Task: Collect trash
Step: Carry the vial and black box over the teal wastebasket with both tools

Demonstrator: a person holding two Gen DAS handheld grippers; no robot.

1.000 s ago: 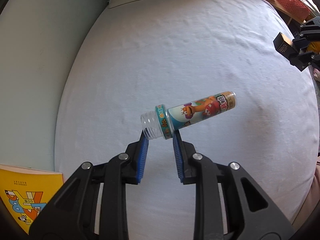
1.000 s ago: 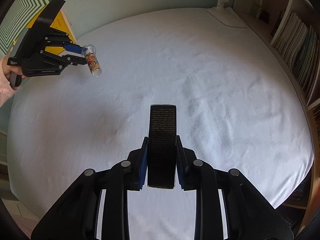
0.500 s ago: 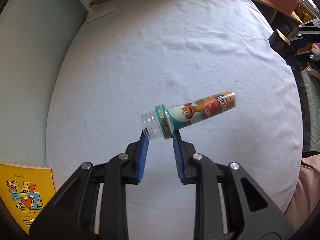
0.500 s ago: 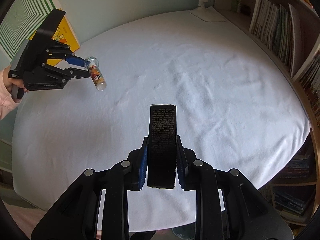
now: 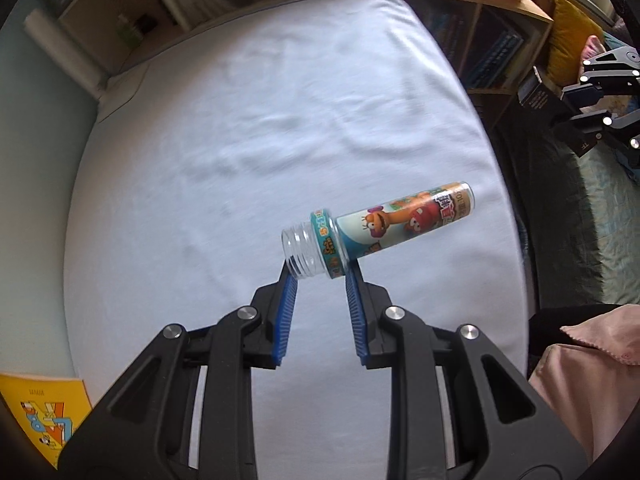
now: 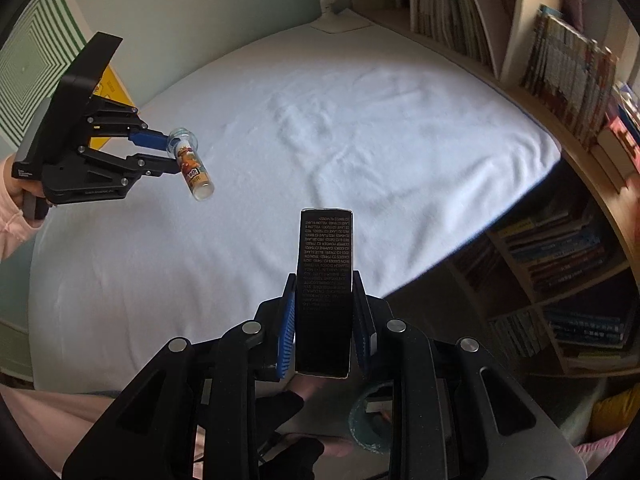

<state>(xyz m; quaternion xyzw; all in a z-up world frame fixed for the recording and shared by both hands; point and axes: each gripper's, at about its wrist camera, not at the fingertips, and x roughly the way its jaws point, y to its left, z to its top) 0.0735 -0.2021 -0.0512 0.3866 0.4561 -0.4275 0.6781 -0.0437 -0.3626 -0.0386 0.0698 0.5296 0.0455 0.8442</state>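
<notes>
A clear plastic bottle (image 5: 384,228) with a cartoon label and no cap hangs over the white bed (image 5: 240,140). My left gripper (image 5: 318,272) is shut on its threaded neck, and the bottle's body sticks out to the right. From the right wrist view the same bottle (image 6: 192,168) slants downward out of the left gripper (image 6: 170,156). My right gripper (image 6: 324,280) is shut on a tall black box (image 6: 325,280) with small white print, held upright near the bed's edge. The left wrist view catches that box (image 5: 536,94) and the right gripper (image 5: 576,108) at the far right.
Bookshelves (image 6: 560,80) full of books run along the bed's far and right sides. A yellow book (image 5: 44,416) lies at the bed's left. A teal round container (image 6: 368,428) sits on the floor below the right gripper. Pink clothing (image 5: 580,380) of the person is close by.
Both grippers have swept sideways across the bed toward its edge, each keeping its grip. The bookshelves and the floor have come into view.
</notes>
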